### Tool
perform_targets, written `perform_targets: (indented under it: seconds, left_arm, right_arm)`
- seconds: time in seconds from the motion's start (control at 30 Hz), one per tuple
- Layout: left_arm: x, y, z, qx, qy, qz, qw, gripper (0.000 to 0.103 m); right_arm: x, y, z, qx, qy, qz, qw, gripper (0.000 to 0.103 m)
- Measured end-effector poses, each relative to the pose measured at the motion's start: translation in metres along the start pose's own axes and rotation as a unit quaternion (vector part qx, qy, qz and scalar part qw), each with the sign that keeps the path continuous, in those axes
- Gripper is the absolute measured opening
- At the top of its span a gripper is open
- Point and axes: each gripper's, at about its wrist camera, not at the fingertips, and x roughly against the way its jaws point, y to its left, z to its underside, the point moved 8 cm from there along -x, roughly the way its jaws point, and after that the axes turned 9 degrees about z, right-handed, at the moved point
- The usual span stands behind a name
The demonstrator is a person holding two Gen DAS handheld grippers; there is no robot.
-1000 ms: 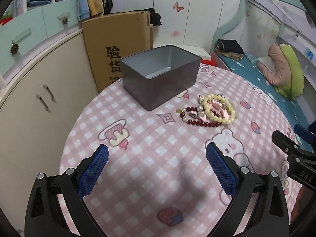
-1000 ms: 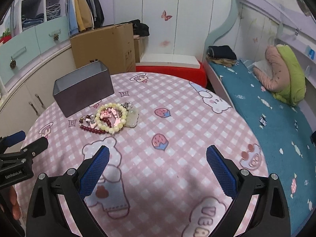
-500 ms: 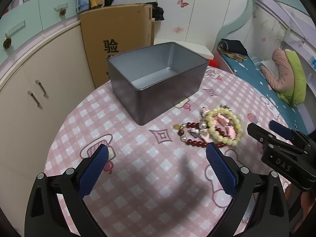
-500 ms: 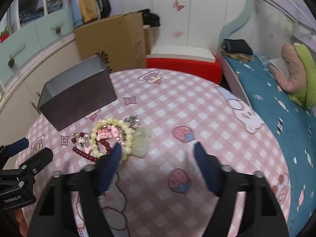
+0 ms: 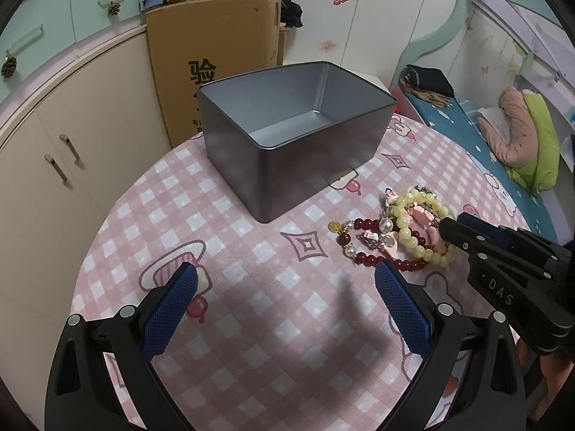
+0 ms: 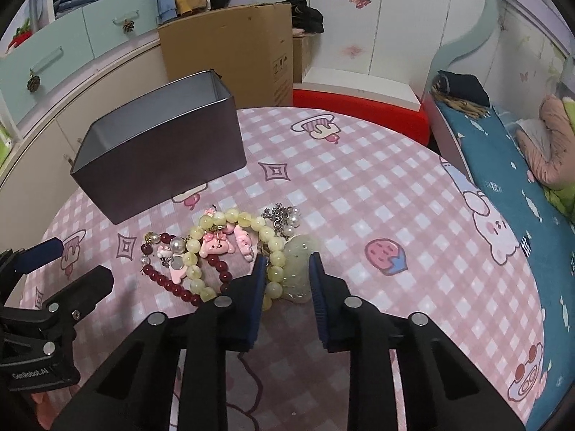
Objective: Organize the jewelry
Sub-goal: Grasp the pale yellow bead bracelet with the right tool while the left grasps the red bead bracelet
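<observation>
A pile of jewelry lies on the pink checked table: a pale yellow bead bracelet [image 6: 230, 221] with pink charms, a dark red bead bracelet [image 6: 172, 287], a silver chain [image 6: 278, 215] and a pale green pendant [image 6: 296, 273]. The pile also shows in the left wrist view [image 5: 399, 233]. My right gripper [image 6: 285, 262] is narrowed, its jaws straddling the pendant and yellow beads without clamping them. My left gripper [image 5: 285, 280] is wide open and empty, left of the pile. An empty grey metal box [image 5: 287, 133] stands behind the pile; it also shows in the right wrist view [image 6: 158, 151].
A cardboard carton [image 5: 215, 61] and cream cupboards [image 5: 54, 165] stand behind the round table [image 6: 395, 215]. A bed with a teal sheet [image 6: 521, 186] lies on the right. A red step [image 6: 359, 107] sits beyond the table's far edge.
Both grippers have moved forward toward the jewelry and box. My right gripper has narrowed from wide open and come down over the pendant and yellow beads.
</observation>
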Motion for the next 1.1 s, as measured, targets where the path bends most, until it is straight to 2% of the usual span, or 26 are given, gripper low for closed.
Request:
perform_targets:
  seconds: [0.03,0.07,0.33,0.5,0.6,0.77,0.83,0.9,1.1]
  left_arm:
    - [-0.001,0.000,0.000,0.000,0.001,0.000,1.0000,0.096]
    - [-0.001,-0.001,0.000,-0.001,0.000,0.001,1.0000,0.096]
    - [-0.001,-0.012,-0.001,-0.009,0.002,0.011,0.9999,0.096]
    - [-0.005,-0.026,0.000,-0.018,0.007,0.022,0.9996,0.096]
    - [-0.012,-0.033,0.001,-0.019,0.017,0.025,0.9994,0.096]
    - [-0.018,-0.037,-0.003,-0.006,0.015,0.019,0.9997,0.096]
    - [-0.022,-0.041,-0.004,-0.014,0.019,0.011,0.9997,0.096]
    - [-0.029,-0.041,-0.005,-0.022,0.024,-0.008,0.9994,0.096]
    - [-0.042,-0.037,-0.006,-0.004,0.038,-0.019,0.9991,0.095]
  right_arm:
    - [0.001,0.000,0.001,0.001,0.000,-0.001,1.000,0.021]
    - [0.001,0.000,0.001,0.002,-0.002,-0.003,1.000,0.009]
    - [0.012,-0.008,0.005,-0.018,-0.009,-0.033,0.999,0.009]
    - [0.042,-0.030,0.003,-0.052,-0.039,-0.046,0.997,0.009]
    - [0.052,-0.050,0.007,-0.072,-0.043,-0.048,0.995,0.009]
    - [0.041,-0.078,0.030,-0.089,-0.015,-0.035,0.995,0.009]
    - [0.037,-0.085,0.039,-0.096,-0.007,-0.037,0.995,0.009]
    - [0.033,-0.087,0.044,-0.098,-0.002,-0.043,0.994,0.009]
    - [0.023,-0.087,0.053,-0.093,0.013,-0.059,0.994,0.009]
